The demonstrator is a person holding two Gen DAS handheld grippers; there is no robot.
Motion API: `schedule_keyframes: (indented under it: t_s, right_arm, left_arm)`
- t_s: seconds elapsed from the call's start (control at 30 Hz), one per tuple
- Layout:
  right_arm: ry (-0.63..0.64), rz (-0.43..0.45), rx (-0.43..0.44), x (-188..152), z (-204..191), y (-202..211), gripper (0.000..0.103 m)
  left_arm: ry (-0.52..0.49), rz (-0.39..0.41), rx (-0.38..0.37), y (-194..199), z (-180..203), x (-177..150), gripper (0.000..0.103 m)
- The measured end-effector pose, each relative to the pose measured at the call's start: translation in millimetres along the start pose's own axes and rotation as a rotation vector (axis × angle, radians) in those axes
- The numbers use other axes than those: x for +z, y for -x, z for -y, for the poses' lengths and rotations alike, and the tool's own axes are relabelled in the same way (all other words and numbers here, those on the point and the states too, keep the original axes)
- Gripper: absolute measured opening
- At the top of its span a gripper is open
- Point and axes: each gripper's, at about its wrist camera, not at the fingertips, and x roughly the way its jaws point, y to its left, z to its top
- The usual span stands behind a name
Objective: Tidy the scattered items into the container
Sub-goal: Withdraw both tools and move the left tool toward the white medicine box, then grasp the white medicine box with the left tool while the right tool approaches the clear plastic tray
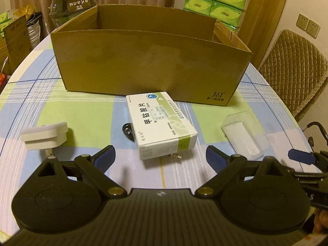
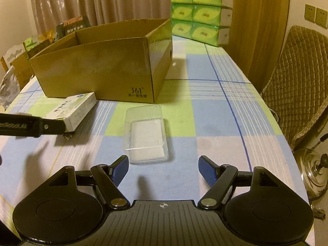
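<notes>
three loose things lie on the checked table (image 1: 86, 112) in front of the cardboard box (image 1: 151, 67), which fills the upper middle of the left wrist view with its top open. at the centre of that view sits the white medicine carton (image 1: 162, 125), propped a little off the cloth on a black cable (image 1: 127, 132) whose plug tip pokes out under its near edge. a white charger plug (image 1: 44, 136) lies at the middle left, and a clear plastic case (image 1: 244, 135) at the middle right.

the left hand-held gripper (image 1: 161, 156) is spread wide with nothing between its blue pads, lined up just short of the carton. the right hand-held gripper (image 2: 163, 170) is likewise spread and empty, and the clear plastic case (image 2: 146, 135) lies just ahead of it, slightly left of its centre line.

nothing looks to be in the box yet, though its floor is hidden from here. to do this well, i'd say the left one should slide forward so the pads pass either side of the carton's short width, low enough to catch the side walls rather than the top edge, and watch that the cable beneath doesn't drag along. the right one wants nudging left to centre on the case, which looks slick and thin-walled, so a gentle squeeze across its narrow sides. each then needs lifting clear over the box's near wall.
</notes>
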Motion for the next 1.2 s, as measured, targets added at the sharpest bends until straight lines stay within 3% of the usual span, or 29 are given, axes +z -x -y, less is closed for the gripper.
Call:
schedule_keyframes:
  t_s: [0.43, 0.63, 1.0, 1.2]
  right_arm:
    - [0.005, -0.014, -0.002, 2.2, 3.1, -12.0, 0.073]
    - [0.001, -0.012, 0.004, 4.1, 3.5, -14.1, 0.072]
    - [0.014, -0.011, 0.017, 2.1, -2.1, -10.6, 0.073]
    - [0.017, -0.006, 0.017, 2.2, -5.7, -6.4, 0.073]
  left_arm:
    - [-0.025, 0.009, 0.040, -27.9, 10.1, 12.1, 0.091]
    - [-0.023, -0.007, 0.019, -34.0, 4.9, 12.7, 0.073]
    - [-0.092, 0.039, -0.002, 9.2, -8.8, -14.8, 0.070]
    - [-0.171, 0.097, -0.070, 38.7, -12.8, -40.1, 0.070]
